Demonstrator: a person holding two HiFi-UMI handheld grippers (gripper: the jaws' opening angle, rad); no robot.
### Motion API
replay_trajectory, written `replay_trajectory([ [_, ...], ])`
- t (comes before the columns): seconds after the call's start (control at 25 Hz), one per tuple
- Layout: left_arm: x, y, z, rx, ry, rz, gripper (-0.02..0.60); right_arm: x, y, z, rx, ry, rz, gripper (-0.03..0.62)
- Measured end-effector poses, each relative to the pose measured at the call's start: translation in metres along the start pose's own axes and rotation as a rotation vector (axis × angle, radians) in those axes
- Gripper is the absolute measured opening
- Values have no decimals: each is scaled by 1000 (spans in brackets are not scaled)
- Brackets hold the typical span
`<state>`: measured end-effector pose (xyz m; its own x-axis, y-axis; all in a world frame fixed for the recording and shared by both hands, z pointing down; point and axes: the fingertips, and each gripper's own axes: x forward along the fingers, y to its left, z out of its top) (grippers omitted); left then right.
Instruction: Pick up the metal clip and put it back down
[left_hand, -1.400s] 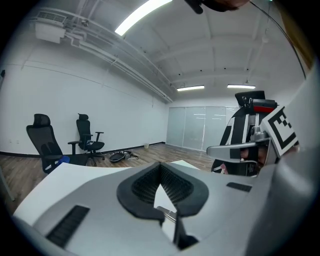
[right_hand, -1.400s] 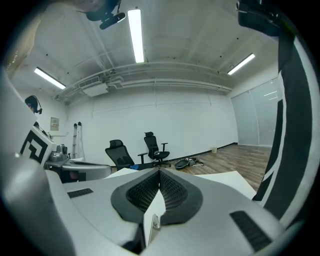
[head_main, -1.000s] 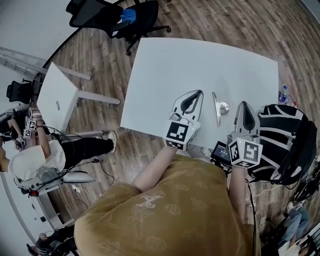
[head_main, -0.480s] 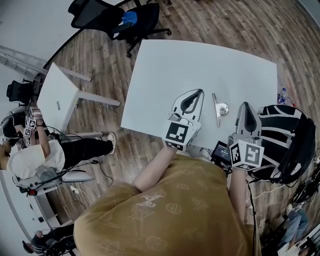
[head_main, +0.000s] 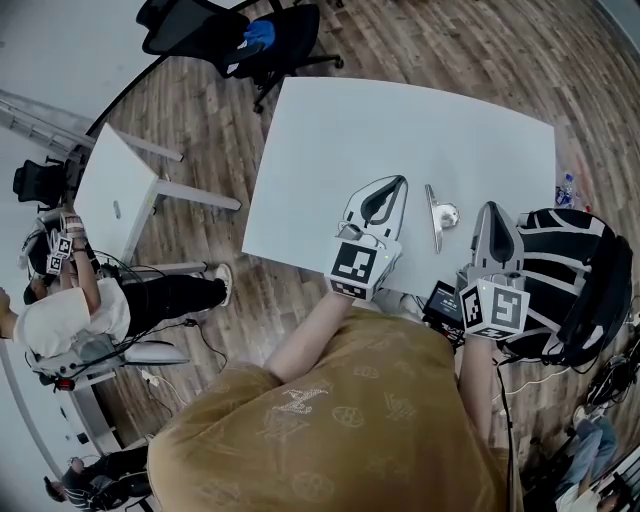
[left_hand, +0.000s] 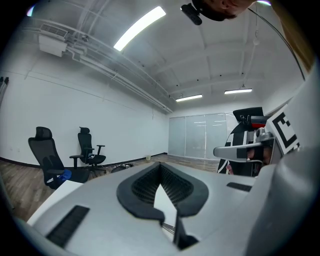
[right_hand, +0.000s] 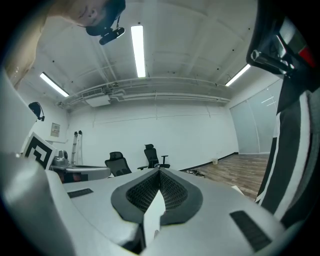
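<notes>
Metal clip (head_main: 435, 215) lies on the worktop (head_main: 400, 130), within reach between my closed, empty left claw (head_main: 399, 183) at 9 o'clock, right claw (head_main: 490, 208) at 3.

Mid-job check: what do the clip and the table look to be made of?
Clip: likely metal, bare and silvery; a thin grey strip with a bright glint on its round part. Table: smooth matt white top, perhaps laminate or painted board; no grain or glare shows, so I can't be sure.
</notes>
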<state>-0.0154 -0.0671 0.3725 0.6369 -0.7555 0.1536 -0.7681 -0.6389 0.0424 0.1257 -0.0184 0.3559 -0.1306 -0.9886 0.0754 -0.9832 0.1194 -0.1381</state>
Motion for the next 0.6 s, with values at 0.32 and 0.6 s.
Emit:
replay_trajectory([
  [0.32,4,-4,-2,-3,5,-10,5,-2,-6,-3,10,5,-6,8],
  [0.6,5,-5,-3,-3,3,-12,5,-3,-9,-4,15,4,-12,8],
])
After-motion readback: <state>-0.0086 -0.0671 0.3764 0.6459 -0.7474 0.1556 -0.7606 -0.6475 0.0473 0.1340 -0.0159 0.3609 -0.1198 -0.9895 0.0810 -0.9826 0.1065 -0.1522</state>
